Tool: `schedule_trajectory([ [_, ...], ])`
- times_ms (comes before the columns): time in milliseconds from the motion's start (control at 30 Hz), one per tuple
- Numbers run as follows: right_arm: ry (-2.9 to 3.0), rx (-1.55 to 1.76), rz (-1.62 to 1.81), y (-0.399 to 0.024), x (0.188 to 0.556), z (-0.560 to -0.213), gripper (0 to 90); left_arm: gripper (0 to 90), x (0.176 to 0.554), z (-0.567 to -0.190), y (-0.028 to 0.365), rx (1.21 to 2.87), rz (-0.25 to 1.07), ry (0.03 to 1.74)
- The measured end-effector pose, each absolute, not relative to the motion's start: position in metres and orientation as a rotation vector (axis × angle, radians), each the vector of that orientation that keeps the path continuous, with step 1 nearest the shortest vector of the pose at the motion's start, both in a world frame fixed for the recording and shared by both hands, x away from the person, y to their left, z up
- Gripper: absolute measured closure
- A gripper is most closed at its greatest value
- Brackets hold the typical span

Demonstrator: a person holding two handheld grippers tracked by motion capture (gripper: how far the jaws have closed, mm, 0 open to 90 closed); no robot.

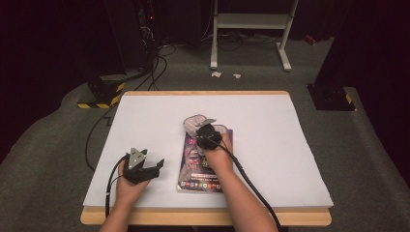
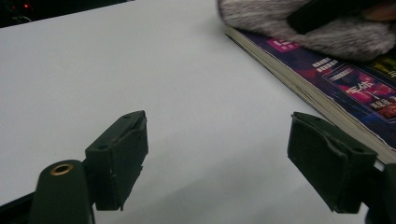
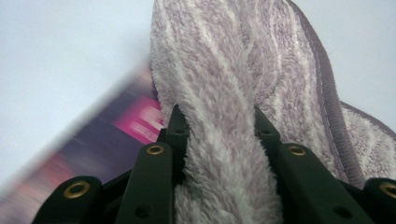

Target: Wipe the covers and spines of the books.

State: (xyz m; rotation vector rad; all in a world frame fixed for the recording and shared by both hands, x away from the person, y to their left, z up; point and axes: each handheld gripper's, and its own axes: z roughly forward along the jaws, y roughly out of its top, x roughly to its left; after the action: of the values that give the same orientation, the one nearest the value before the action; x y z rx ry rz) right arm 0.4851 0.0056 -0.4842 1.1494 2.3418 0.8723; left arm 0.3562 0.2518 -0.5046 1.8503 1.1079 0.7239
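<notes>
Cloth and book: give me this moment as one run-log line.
right gripper: shut on cloth | cloth: over book | left gripper: open, beside book

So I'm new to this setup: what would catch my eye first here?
A fluffy lilac cloth bunched between the fingers of the right gripper, lying over the far end of a bright purple book at the middle of the white table. Left of the book, the left gripper stands open with nothing between its fingers.

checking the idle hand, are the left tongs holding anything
No, the left tongs stand wide open over the bare white table, beside the book.
</notes>
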Motion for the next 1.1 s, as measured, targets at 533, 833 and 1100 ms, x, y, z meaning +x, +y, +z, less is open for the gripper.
schedule_trajectory([
  [533,2.248,1.212,0.800,-0.064,0.482,-0.485,68.3,20.4,0.356,-0.505,0.252,1.851,0.727,1.104],
  [833,2.173,1.348,0.813,-0.120,0.482,-0.485,68.3,20.4,0.356,-0.505,0.251,1.856,0.733,1.110],
  [1100,2.203,1.301,0.772,-0.083,0.499,-0.482,68.5,20.5,0.356,-0.505,0.251,1.852,0.730,1.108],
])
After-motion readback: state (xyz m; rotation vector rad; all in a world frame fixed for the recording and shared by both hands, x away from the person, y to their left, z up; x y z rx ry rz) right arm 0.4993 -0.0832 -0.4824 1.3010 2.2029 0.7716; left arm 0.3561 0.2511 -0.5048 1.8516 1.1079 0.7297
